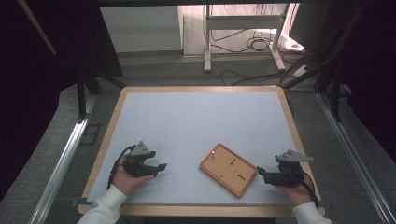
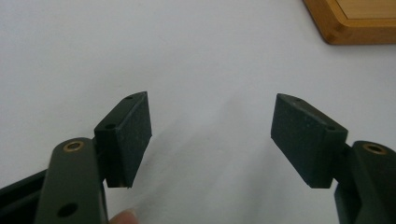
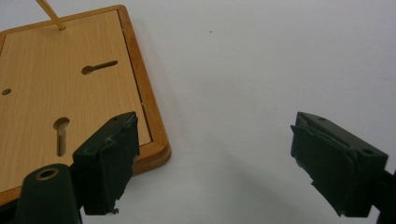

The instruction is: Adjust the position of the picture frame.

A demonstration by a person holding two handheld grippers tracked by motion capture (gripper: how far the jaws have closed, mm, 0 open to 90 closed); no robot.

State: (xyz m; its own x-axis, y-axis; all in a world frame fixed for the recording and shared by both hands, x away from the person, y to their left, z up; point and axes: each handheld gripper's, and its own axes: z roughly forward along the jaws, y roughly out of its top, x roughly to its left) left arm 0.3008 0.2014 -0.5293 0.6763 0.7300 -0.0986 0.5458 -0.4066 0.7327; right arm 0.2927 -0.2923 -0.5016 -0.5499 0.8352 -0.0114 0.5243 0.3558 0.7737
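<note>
A flat wooden board [image 1: 228,169] with a raised rim lies on the white table, turned at an angle; it has two keyhole slots, and a thin wooden peg [image 1: 212,153] stands at its far-left corner. My left gripper [image 1: 159,168] rests at the front left, jaws wide open and nothing between them; its own view shows the open gripper [image 2: 212,135] over bare table with the board's corner [image 2: 357,23] at top right. My right gripper [image 1: 260,172] sits just right of the board, open and apart from it. In the right gripper view the board [image 3: 60,88] lies beside the left fingertip [image 3: 112,158].
The white table top [image 1: 196,121] has a wooden border. Beyond its far edge stand a white metal stand [image 1: 243,28] and loose cables [image 1: 252,44] on the floor. Metal rails [image 1: 60,163] run along both sides of the table.
</note>
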